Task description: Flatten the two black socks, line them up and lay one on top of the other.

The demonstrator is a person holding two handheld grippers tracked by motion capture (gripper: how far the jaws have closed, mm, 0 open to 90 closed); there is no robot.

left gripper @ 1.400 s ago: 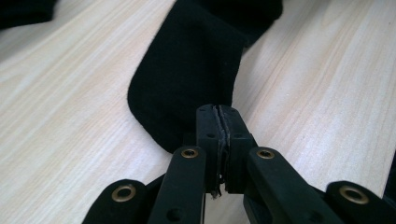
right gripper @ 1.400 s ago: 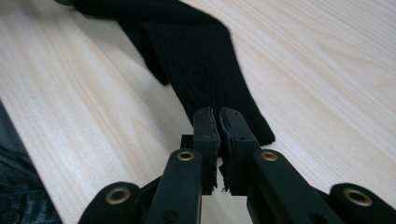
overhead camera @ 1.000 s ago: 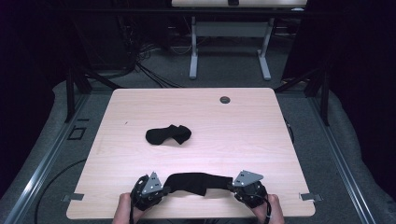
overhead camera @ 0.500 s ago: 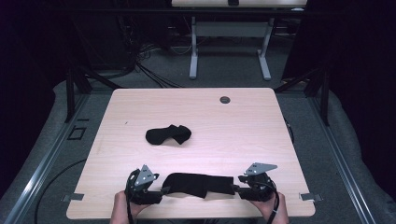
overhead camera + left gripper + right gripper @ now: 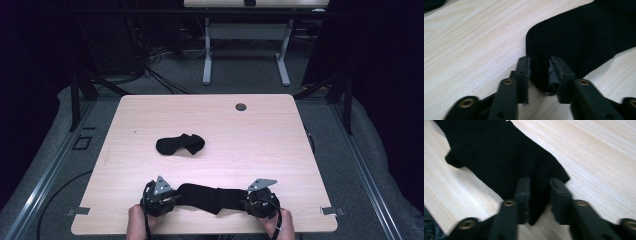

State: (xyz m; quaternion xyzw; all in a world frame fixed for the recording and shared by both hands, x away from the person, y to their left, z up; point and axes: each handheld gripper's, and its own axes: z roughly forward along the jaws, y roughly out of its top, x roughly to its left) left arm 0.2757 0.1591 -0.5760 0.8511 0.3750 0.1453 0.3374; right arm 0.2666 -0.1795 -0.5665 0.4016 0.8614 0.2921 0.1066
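Your left gripper (image 5: 172, 199) and right gripper (image 5: 246, 201) sit at opposite ends of the black sock (image 5: 207, 196), which lies flat along the near edge of the table (image 5: 280, 140). Both pairs of jaws have just been closing and now stand narrow with the sock's cloth between them; whether the pads actually press it, you cannot tell from either gripper view. A second black sock (image 5: 180, 144) lies crumpled near the table's middle, well apart from both grippers.

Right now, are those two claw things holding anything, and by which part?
The stretched black sock lies between both pairs of jaws, one end each: left gripper, right gripper. Both jaws have just been closing; a firm grip cannot be told.
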